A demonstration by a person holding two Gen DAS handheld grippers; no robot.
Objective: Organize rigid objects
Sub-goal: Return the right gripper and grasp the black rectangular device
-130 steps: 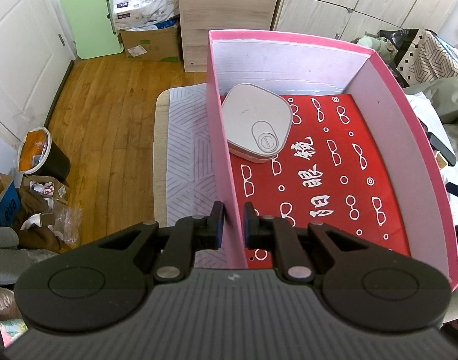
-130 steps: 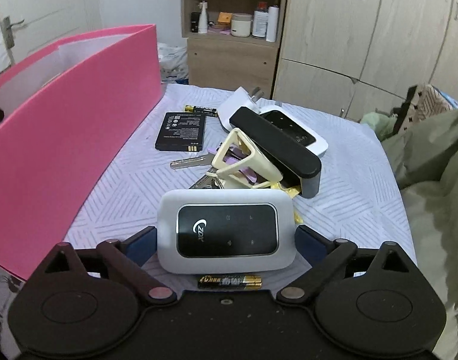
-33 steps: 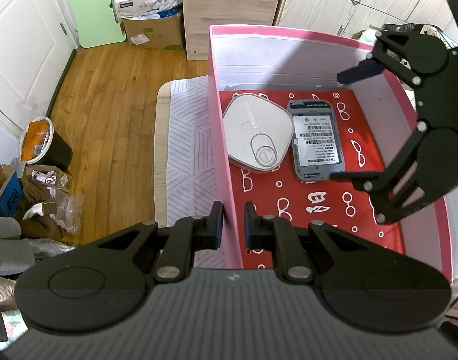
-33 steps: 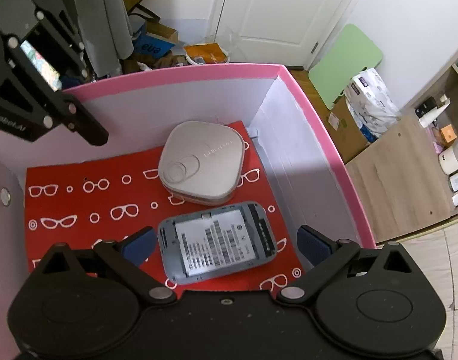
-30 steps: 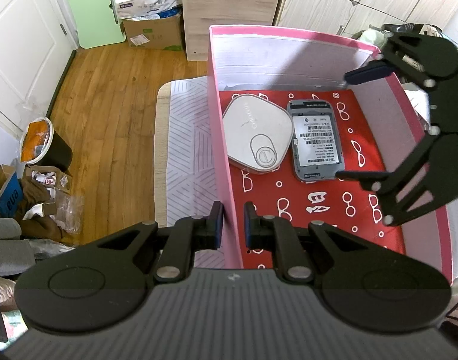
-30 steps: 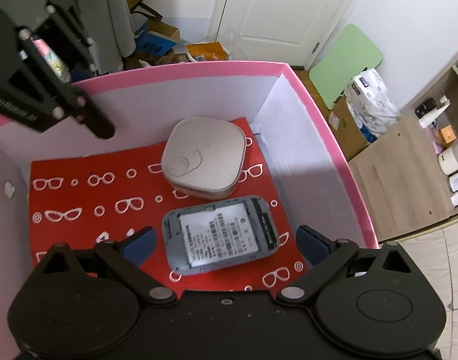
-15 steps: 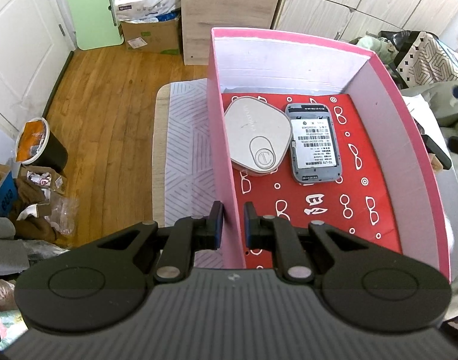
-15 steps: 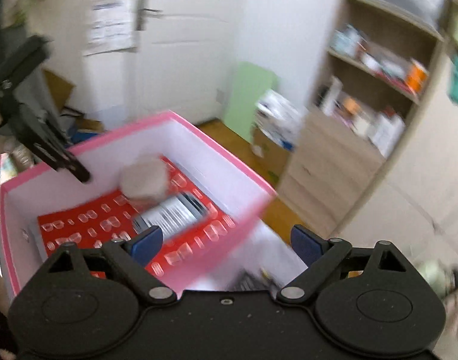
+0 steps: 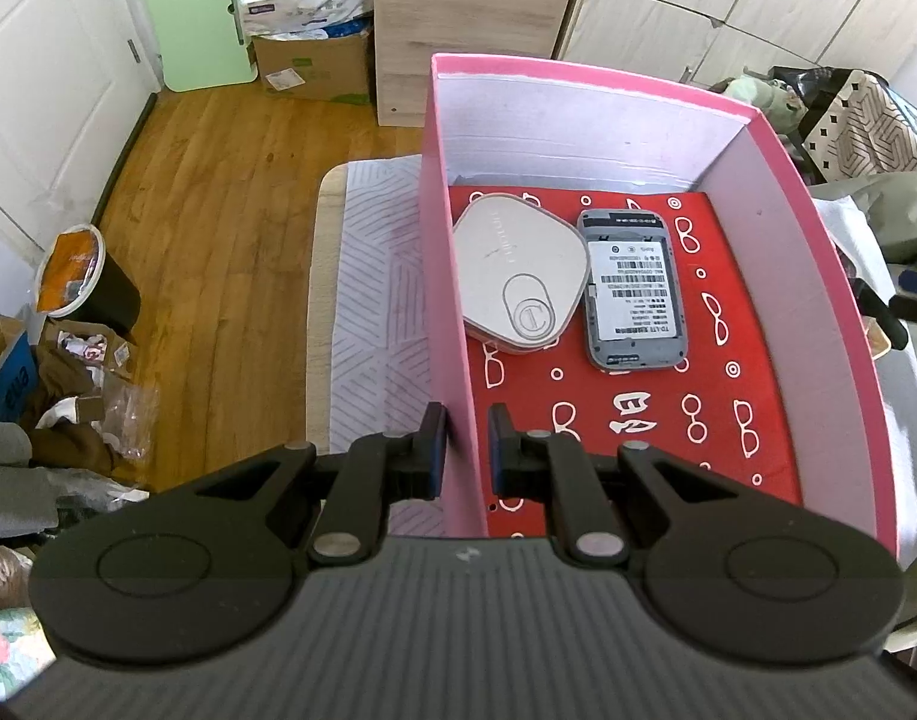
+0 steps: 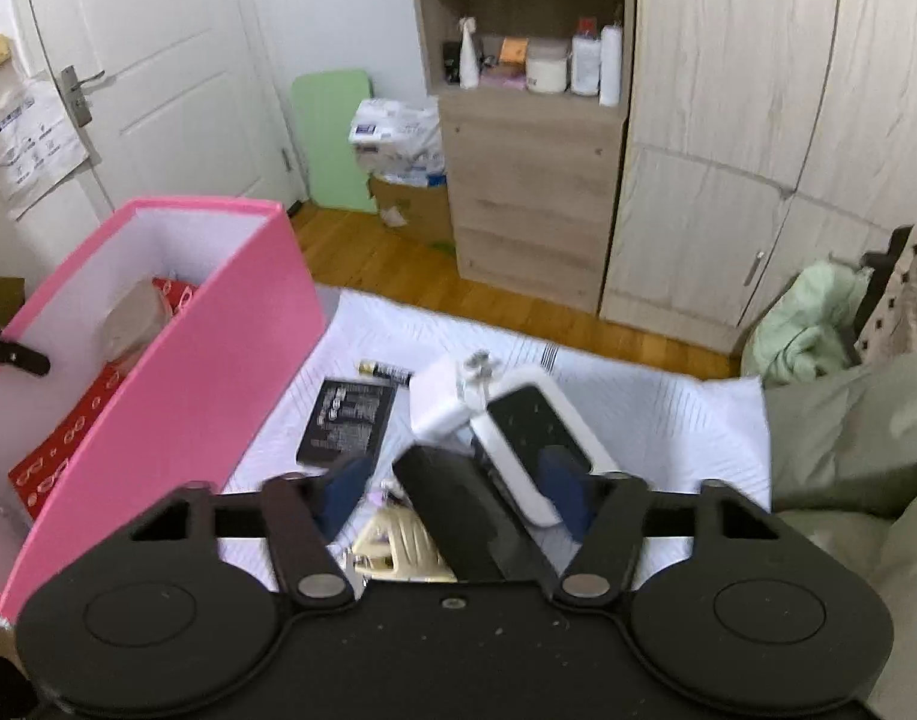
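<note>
My left gripper (image 9: 464, 450) is shut on the left wall of the pink box (image 9: 443, 276). On the box's red floor a beige rounded case (image 9: 521, 276) and a grey router (image 9: 629, 291), label side up, lie side by side. My right gripper (image 10: 455, 492) hangs over the pile on the white mat beside the pink box (image 10: 218, 372). Its jaws are closing, and a black bar-shaped device (image 10: 452, 510) and a white device with a dark screen (image 10: 536, 438) lie between them, not clamped. A black battery pack (image 10: 347, 420), a white plug (image 10: 449, 399) and an AA cell (image 10: 386, 369) lie beyond.
A cream plastic piece (image 10: 392, 540) lies under the black device. Olive bedding (image 10: 848, 438) borders the mat on the right. A wooden shelf unit (image 10: 530, 180) and wardrobe doors stand behind. Wooden floor with a bin (image 9: 80, 276) lies left of the box.
My right gripper left the router in the box, swung out to the right over the pile on the mat, and its jaws narrowed. The left gripper kept its hold on the wall.
</note>
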